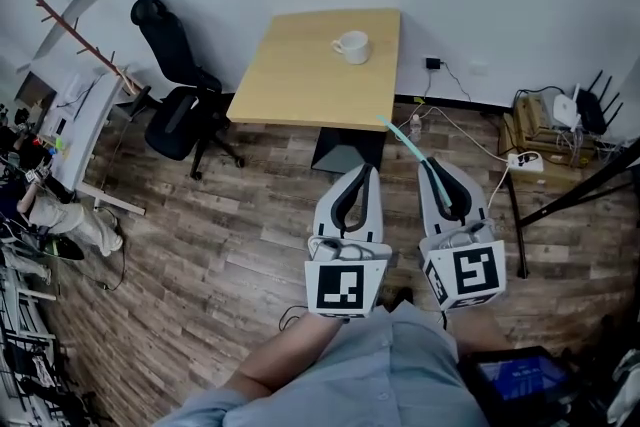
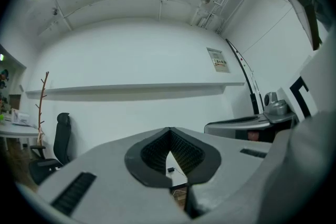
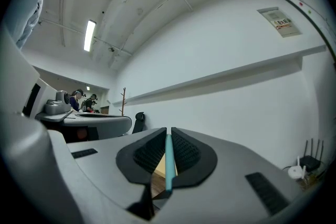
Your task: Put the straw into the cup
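Observation:
A white cup (image 1: 351,46) stands on the far part of a light wooden table (image 1: 300,85) in the head view. My right gripper (image 1: 428,162) is shut on a teal straw (image 1: 404,138), which sticks out forward and left toward the table's near edge. The straw (image 3: 169,161) shows clamped upright between the dark pads in the right gripper view. My left gripper (image 1: 368,171) hangs beside it over the wooden floor, jaws together with nothing between them (image 2: 169,155). Both grippers are short of the table, well away from the cup.
A black office chair (image 1: 175,85) stands left of the table, with a wooden coat rack (image 1: 85,40) behind it. Cables, a power strip (image 1: 525,161) and routers (image 1: 575,110) lie at the right along the wall. A person sits at far left.

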The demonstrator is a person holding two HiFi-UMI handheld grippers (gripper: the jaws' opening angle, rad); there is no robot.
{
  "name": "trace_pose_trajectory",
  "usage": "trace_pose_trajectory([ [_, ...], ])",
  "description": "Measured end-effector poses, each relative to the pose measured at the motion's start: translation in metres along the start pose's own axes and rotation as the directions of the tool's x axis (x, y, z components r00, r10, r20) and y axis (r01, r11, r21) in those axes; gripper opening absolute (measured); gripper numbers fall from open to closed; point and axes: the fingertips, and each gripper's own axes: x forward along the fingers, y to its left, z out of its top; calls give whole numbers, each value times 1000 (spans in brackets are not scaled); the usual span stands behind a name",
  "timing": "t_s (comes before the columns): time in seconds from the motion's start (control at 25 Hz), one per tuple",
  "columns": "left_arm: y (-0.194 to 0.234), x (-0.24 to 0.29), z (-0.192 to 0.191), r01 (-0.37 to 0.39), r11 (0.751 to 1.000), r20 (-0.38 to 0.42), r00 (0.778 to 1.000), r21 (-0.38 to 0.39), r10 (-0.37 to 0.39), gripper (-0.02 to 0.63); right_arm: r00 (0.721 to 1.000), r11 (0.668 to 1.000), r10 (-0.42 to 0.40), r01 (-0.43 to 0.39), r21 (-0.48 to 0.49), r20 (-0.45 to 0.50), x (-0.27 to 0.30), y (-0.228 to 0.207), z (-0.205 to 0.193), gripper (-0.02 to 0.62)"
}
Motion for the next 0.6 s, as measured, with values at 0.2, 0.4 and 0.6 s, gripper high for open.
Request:
trace_pose_trajectory([
  [0.2, 2, 19, -8, 10, 1000, -7, 1000, 2, -10, -8, 1000, 1000, 7, -7, 21, -31, 17, -7, -14, 25],
  [0.4, 16, 51, -38, 16, 1000, -67, 998, -21, -17, -8, 997, 999, 15, -13, 35, -70, 50, -19, -38, 25],
  [0.6, 50, 93, -45, 14, 999, -55, 998, -34, -16, -8, 997, 999, 9, -7, 35, -80, 103, -32, -43, 25],
])
